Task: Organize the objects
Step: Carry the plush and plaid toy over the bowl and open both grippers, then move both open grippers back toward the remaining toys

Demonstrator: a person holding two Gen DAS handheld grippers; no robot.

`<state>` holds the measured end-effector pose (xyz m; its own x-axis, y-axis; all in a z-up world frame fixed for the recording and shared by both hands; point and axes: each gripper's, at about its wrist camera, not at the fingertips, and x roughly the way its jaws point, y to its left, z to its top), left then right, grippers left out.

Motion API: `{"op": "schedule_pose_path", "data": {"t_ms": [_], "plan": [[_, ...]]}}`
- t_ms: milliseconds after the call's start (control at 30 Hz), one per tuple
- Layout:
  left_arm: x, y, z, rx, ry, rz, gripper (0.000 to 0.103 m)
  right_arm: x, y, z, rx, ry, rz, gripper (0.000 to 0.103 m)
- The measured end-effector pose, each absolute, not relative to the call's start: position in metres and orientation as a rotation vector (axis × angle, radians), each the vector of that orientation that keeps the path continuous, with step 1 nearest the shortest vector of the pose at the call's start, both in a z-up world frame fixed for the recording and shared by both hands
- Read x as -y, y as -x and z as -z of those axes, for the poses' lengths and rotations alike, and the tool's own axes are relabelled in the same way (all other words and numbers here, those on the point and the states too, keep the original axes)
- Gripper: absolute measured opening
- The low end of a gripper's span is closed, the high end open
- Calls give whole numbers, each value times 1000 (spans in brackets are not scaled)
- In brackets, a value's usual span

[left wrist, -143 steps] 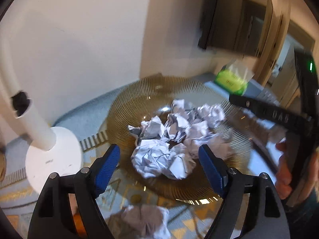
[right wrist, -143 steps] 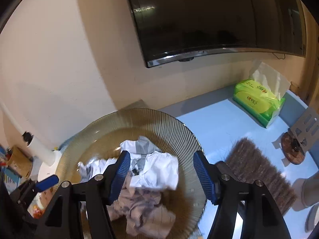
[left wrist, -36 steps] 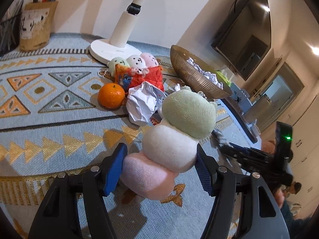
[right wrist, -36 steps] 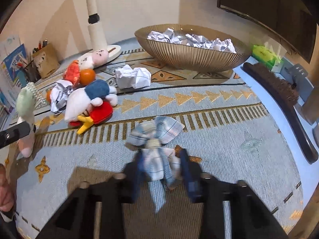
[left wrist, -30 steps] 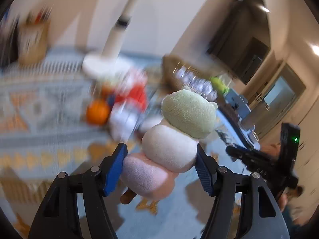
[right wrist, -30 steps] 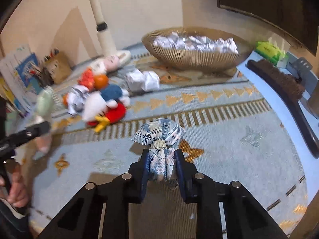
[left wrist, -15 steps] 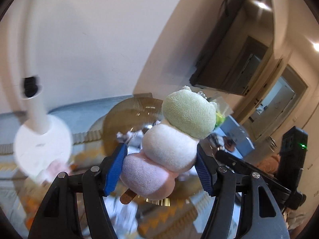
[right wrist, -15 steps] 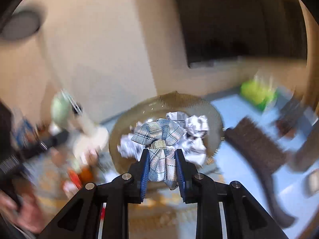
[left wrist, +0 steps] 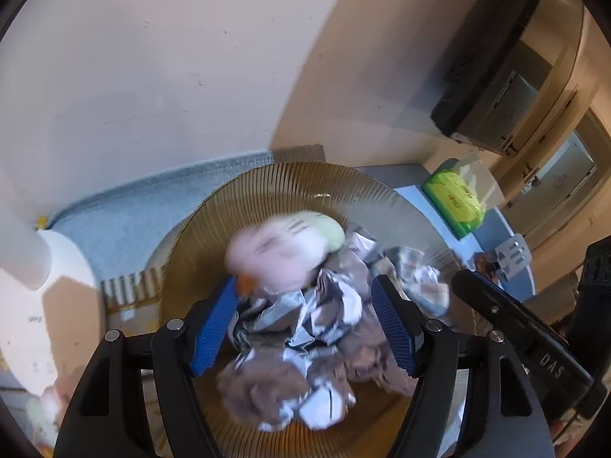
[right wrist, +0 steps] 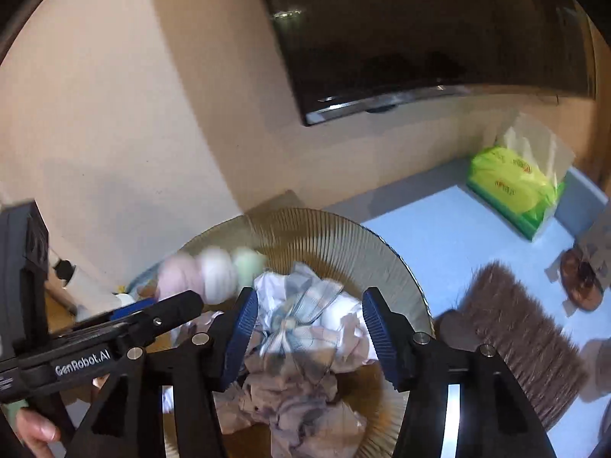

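A ribbed amber glass bowl (left wrist: 275, 187) (right wrist: 343, 236) holds several crumpled paper balls (left wrist: 313, 313). My left gripper (left wrist: 305, 324) is open above it; the pink, white and green plush skewer (left wrist: 282, 248) is blurred, loose just beyond the fingers, over the bowl. It also shows in the right wrist view (right wrist: 214, 271). My right gripper (right wrist: 309, 332) is open over the bowl; the blue plaid fabric bow (right wrist: 301, 313) is blurred, loose between the fingers on the paper.
A white lamp base (left wrist: 46, 305) stands left of the bowl. A green tissue pack (right wrist: 515, 187), a brown brush (right wrist: 511, 328) and a small round brown object (right wrist: 580, 282) lie on the blue surface to the right. A dark TV (right wrist: 420, 30) hangs on the wall.
Both grippers have opened above the bowl. The plush skewer has left the left gripper and the plaid bow has left the right gripper, both falling toward the paper balls.
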<state>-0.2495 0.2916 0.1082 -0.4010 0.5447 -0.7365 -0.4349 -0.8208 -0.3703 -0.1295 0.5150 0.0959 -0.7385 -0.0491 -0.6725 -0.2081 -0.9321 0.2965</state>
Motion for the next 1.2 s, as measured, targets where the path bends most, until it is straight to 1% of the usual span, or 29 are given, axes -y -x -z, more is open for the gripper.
{"op": "schedule_pose_path", "data": {"t_ms": [67,133,267,300,333,367,400,433,500,600,700,767,833,867,900,933,967,1033,1100,1200], "plan": [[-278,235,-122,205,1223,-2199,70,-518,117,-100,-602,1098,-2798,56],[-261,223,-134,238,1198,-2195,70,-514,109,-108,-605,1110,-2808,56],[-207,165,-178,273,1076,-2249,70,-479,78,-133,-535,1133,-2874,57],[-192,152,-185,283,1055,-2263,72,-468,70,-139,-514,1138,-2906,59],[-171,136,-192,302,1034,-2283,76,-453,58,-147,-486,1139,-2943,64],[-150,120,-198,330,1015,-2302,89,-441,49,-151,-464,1135,-2971,65],[-135,111,-201,356,1002,-2315,102,-428,39,-154,-439,1128,-3000,70],[-114,95,-201,385,985,-2326,102,-415,28,-155,-417,1119,-3026,82],[-84,78,-193,395,989,-2321,102,-390,4,-150,-391,1087,-3084,92],[-47,52,-160,386,1003,-2441,102,-358,-22,-123,-356,1079,-3129,93],[-18,44,-112,387,1047,-2551,102,-335,-35,-82,-318,1090,-3130,93],[-10,47,-82,374,1087,-2564,102,-328,-34,-53,-324,1149,-3081,93],[-6,45,-64,376,1085,-2580,102,-326,-33,-36,-379,1195,-3062,93],[-5,44,-56,385,1069,-2589,102,-327,-31,-31,-377,1198,-3041,93],[-6,44,-48,387,1101,-2587,102,-326,-33,-33,-325,1157,-3022,93],[-10,49,-47,373,1164,-2562,102,-326,-37,-36,-295,1092,-3028,93],[-13,46,-47,345,1134,-2553,102,-326,-40,-38,-280,1061,-3028,94],[-19,44,-47,298,1127,-2563,102,-324,-43,-36,-257,1057,-3006,103],[-24,44,-47,269,1131,-2550,102,-320,-44,-36,-211,1041,-2995,103],[-23,42,-47,271,1122,-2543,102,-308,-41,-36,-102,1056,-2990,103]]}}
